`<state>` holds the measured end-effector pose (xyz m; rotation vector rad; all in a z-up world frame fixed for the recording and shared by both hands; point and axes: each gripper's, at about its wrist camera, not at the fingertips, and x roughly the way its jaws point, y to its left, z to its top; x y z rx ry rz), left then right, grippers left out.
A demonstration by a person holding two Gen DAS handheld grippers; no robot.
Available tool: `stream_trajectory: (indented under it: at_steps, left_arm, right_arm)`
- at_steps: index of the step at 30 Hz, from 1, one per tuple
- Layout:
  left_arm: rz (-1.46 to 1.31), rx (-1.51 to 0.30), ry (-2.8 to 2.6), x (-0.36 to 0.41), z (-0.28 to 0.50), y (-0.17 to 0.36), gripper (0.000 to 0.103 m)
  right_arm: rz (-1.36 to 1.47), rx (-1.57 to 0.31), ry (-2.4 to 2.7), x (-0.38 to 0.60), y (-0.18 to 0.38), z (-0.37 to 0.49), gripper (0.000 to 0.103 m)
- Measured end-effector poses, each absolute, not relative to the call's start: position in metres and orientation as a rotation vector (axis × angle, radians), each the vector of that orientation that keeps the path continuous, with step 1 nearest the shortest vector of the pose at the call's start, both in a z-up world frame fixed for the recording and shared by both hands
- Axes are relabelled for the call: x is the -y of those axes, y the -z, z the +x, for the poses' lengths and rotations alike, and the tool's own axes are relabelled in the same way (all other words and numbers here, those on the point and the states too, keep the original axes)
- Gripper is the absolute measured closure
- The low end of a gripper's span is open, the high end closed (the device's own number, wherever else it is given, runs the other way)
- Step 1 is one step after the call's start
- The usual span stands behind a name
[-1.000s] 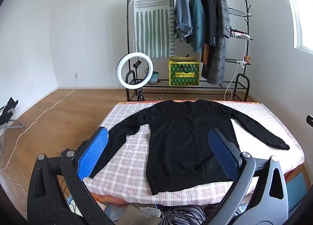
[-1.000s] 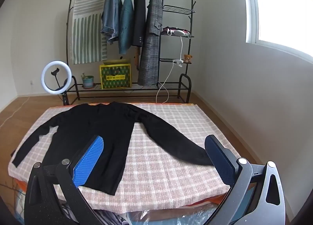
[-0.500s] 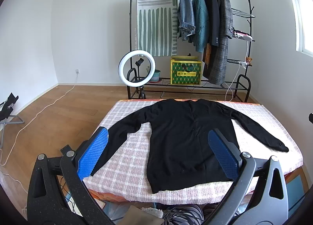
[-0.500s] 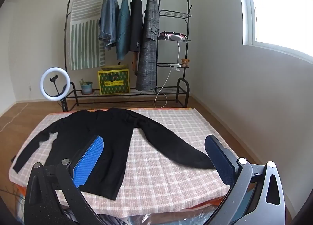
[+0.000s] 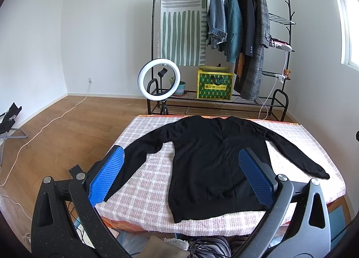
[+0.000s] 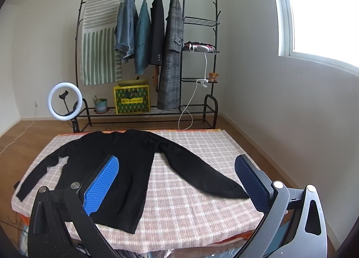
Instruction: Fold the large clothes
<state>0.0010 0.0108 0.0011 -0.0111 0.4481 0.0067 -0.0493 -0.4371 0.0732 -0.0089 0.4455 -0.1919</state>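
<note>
A black long-sleeved sweater (image 5: 208,159) lies flat on a table covered with a pink checked cloth (image 5: 148,193), sleeves spread to both sides, hem toward me. It also shows in the right wrist view (image 6: 125,168). My left gripper (image 5: 181,175) is open and empty, held above the near table edge over the sweater's hem and left sleeve. My right gripper (image 6: 177,181) is open and empty, held above the near right part of the table, by the right sleeve's cuff (image 6: 233,190).
A black clothes rack (image 5: 224,40) with hanging coats and a striped cloth stands behind the table. A ring light (image 5: 158,83) stands at the table's far left corner. A yellow-green box (image 5: 215,85) sits on the rack's shelf. Bags lie under the near table edge.
Both views have tilted up a little, so the table sits lower in frame. The sweater has not moved. Both grippers stay open.
</note>
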Motion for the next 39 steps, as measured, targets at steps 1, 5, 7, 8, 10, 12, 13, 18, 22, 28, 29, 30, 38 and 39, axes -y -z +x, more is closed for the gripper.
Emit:
stream_trajectory:
  at_steps: [1,5,7,8,10,12,13,18,22,28,29,30,38,39]
  left_arm:
    - [-0.013,-0.448,-0.007,-0.011,0.001,-0.002,0.000]
    - [-0.015,-0.445,-0.011,-0.011,0.000,-0.005,0.000]
    - [-0.017,-0.443,-0.013,-0.011,-0.002,-0.006,0.000]
    - [-0.018,-0.442,-0.013,-0.012,-0.002,-0.007,0.000]
    - [-0.020,-0.441,-0.013,-0.012,-0.002,-0.009,0.000]
    - [-0.021,-0.439,-0.014,-0.013,-0.003,-0.010,0.000]
    - [-0.023,-0.437,-0.017,-0.013,-0.004,-0.012,0.000]
    - [-0.028,-0.433,-0.018,-0.015,-0.006,-0.014,0.000]
    - [-0.027,-0.429,-0.020,-0.018,-0.007,-0.016,0.000]
    - [-0.028,-0.421,-0.024,-0.022,-0.012,-0.020,0.000]
    - [-0.028,-0.419,-0.025,-0.022,-0.014,-0.020,0.000]
    - [-0.027,-0.417,-0.027,-0.022,-0.016,-0.021,0.000]
    - [-0.015,-0.396,-0.043,-0.024,-0.035,-0.023,0.000]
    - [-0.013,-0.392,-0.046,-0.025,-0.037,-0.022,0.000]
  right_arm:
    - [-0.006,-0.442,0.190,0.437,-0.074,-0.050,0.000]
    - [-0.007,-0.431,0.188,0.435,-0.077,-0.051,0.000]
    - [-0.007,-0.426,0.186,0.434,-0.078,-0.053,0.000]
    - [-0.008,-0.423,0.184,0.434,-0.079,-0.053,0.000]
    - [-0.009,-0.419,0.185,0.433,-0.080,-0.055,0.000]
    - [-0.009,-0.416,0.182,0.433,-0.081,-0.055,0.000]
    - [-0.008,-0.414,0.181,0.433,-0.081,-0.055,0.000]
    - [-0.008,-0.404,0.179,0.433,-0.082,-0.058,0.000]
    - [-0.007,-0.406,0.175,0.432,-0.083,-0.060,0.000]
    - [-0.009,-0.401,0.167,0.432,-0.084,-0.063,0.000]
    - [-0.007,-0.401,0.166,0.433,-0.084,-0.064,0.000]
    - [-0.006,-0.400,0.164,0.433,-0.084,-0.065,0.000]
    - [0.007,-0.389,0.155,0.435,-0.086,-0.075,0.000]
    - [0.007,-0.387,0.153,0.434,-0.086,-0.077,0.000]
